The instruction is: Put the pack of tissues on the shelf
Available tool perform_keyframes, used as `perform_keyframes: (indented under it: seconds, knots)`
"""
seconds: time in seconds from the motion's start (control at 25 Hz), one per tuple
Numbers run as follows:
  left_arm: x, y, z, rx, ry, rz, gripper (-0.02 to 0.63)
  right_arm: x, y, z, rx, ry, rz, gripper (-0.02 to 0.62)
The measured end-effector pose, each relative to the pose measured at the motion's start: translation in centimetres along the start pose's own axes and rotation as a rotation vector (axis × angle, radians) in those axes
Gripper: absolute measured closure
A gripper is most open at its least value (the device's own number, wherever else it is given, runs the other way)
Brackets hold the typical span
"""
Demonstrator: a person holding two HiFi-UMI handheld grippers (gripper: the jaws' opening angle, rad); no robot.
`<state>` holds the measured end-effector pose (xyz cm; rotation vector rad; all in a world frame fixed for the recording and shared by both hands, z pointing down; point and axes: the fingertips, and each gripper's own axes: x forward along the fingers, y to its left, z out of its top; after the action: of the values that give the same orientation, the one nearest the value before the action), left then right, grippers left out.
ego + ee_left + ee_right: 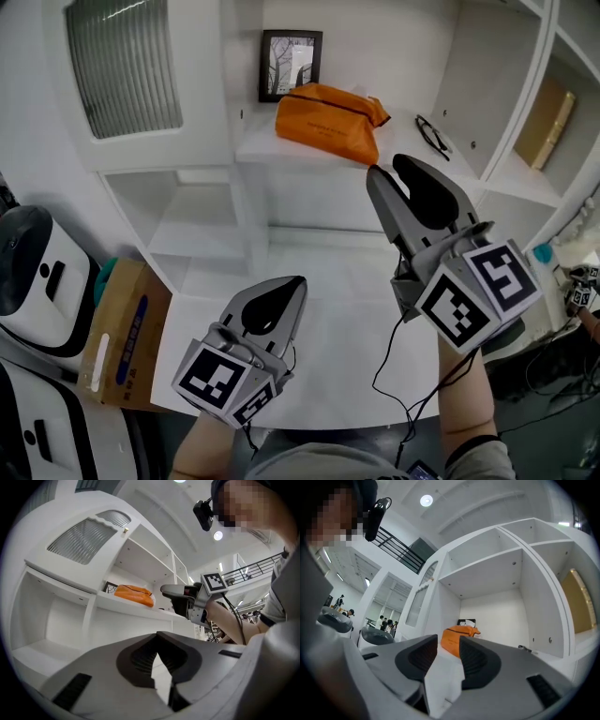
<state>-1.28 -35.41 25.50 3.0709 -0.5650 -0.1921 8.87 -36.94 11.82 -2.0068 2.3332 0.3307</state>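
Note:
The orange pack of tissues lies on a white shelf, in front of a small picture frame; it also shows in the left gripper view and the right gripper view. My right gripper is raised just in front of the shelf edge, to the right of the pack and apart from it. Its jaws are open with nothing between them. My left gripper hangs lower, over the white counter, with its jaws shut and empty.
A black picture frame stands behind the pack and a pair of glasses lies on the shelf to its right. A ribbed-glass cabinet door is at upper left. A cardboard box and white machines stand at left.

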Motion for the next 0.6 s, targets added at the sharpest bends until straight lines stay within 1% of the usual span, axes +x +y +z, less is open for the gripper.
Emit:
perform_keyframes:
  seconds: [0.24,0.44,0.6]
  knots:
    - [1.0,-1.6,-0.6,-0.006,0.011,-0.058,0.580,-2.5,0.8,-2.2,0.027,0.012,-0.011,0.432]
    - [2.2,-3.5,-1.2,-0.020,0.021,-0.129,0.580,-4.9,1.0,-3.7,0.024,0.040,-0.047,0.436]
    - [3.1,-4.8,-1.6,-0.032,0.028,-0.175,0.580,-6.8,0.7,-4.6,0.030,0.045,-0.075,0.440]
